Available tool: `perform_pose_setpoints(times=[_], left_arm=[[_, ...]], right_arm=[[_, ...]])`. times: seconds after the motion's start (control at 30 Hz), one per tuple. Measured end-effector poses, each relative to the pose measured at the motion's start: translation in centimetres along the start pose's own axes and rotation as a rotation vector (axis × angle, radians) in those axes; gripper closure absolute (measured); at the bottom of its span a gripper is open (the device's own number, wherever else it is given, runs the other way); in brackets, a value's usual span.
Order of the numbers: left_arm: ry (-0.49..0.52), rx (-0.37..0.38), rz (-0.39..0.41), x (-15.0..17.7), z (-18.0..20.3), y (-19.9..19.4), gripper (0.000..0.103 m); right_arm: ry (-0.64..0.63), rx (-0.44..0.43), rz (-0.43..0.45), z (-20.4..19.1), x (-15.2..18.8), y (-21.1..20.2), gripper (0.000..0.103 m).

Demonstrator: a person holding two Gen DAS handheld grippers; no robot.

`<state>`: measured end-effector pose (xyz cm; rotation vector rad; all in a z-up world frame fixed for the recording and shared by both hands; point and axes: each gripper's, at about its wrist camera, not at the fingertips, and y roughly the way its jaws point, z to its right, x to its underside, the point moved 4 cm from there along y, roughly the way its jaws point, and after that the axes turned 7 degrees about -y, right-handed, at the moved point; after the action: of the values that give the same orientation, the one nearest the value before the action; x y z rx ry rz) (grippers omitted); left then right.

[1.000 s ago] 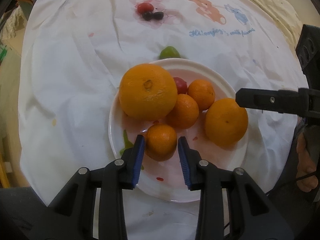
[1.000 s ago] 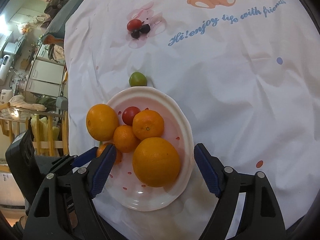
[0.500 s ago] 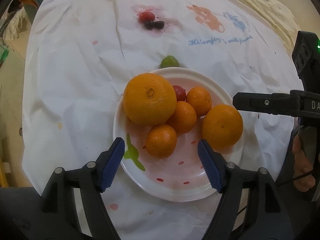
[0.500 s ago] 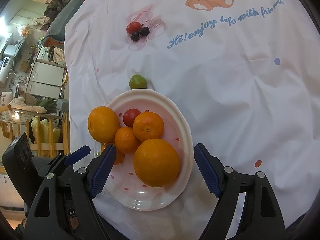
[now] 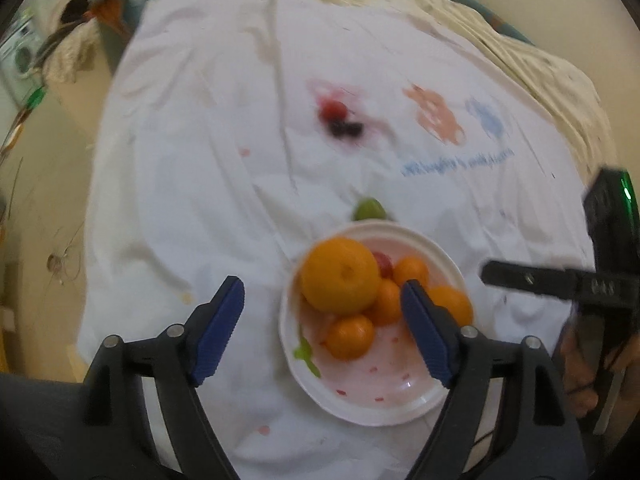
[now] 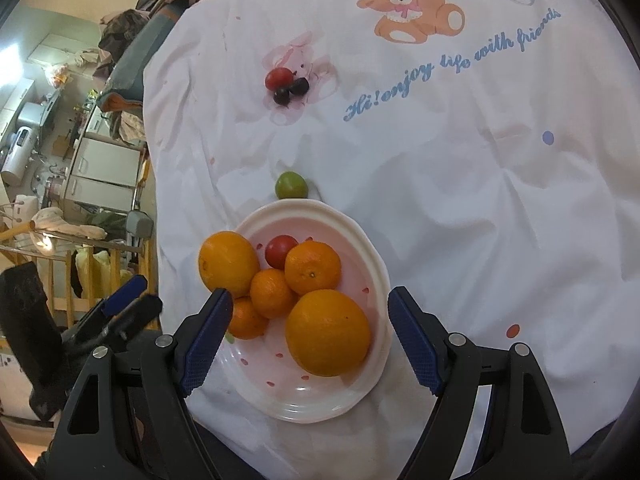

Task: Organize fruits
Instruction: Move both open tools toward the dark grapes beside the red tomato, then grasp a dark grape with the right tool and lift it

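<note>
A white plate (image 5: 376,408) (image 6: 304,404) on the white cloth holds several oranges (image 5: 340,276) (image 6: 328,332) and a red tomato (image 6: 280,249). The small orange (image 5: 349,337) lies free near the plate's front. A green fruit (image 5: 369,209) (image 6: 291,185) lies on the cloth just beyond the plate. A red tomato (image 6: 278,78) and two dark fruits (image 6: 298,86) lie farther off. My left gripper (image 5: 322,330) is open and empty, raised above the plate's left side. My right gripper (image 6: 310,334) is open and empty over the plate.
The cloth (image 6: 480,200) bears a bear print (image 6: 412,12) and blue lettering. The table's left edge drops to the floor (image 5: 44,208). Room clutter and cabinets (image 6: 100,168) stand at the left. The left view is blurred by motion.
My left gripper opened, let go of the small orange on the plate, then pulled back, up and to the left. The right gripper stayed open and barely moved.
</note>
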<state>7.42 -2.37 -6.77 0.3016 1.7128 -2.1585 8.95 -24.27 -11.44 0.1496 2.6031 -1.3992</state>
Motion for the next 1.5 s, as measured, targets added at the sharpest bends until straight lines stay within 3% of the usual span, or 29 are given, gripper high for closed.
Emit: perform_pose_setpoints(times=[0.43, 0.87, 1.1, 1.5], left_arm=[[0.01, -0.176, 0.078, -4.8, -1.1, -0.5, 0.025], [-0.032, -0.181, 0.026, -10.4, -0.7, 3.2, 0.025], [-0.072, -0.165, -0.015, -12.3, -1.4, 7.0, 0.025], [-0.121, -0.134, -0.093, -14.0, -2.8, 10.9, 0.025]], right_arm=[[-0.003, -0.038, 0.06, -1.4, -2.9, -2.6, 0.021], [-0.044, 0.045, 0.014, -0.2, -9.1, -0.1, 0.021], [-0.256, 0.18, -0.004, -1.0, -13.2, 2.7, 0.026], [-0.661, 0.269, -0.047, -2.6, -17.4, 10.0, 0.041]])
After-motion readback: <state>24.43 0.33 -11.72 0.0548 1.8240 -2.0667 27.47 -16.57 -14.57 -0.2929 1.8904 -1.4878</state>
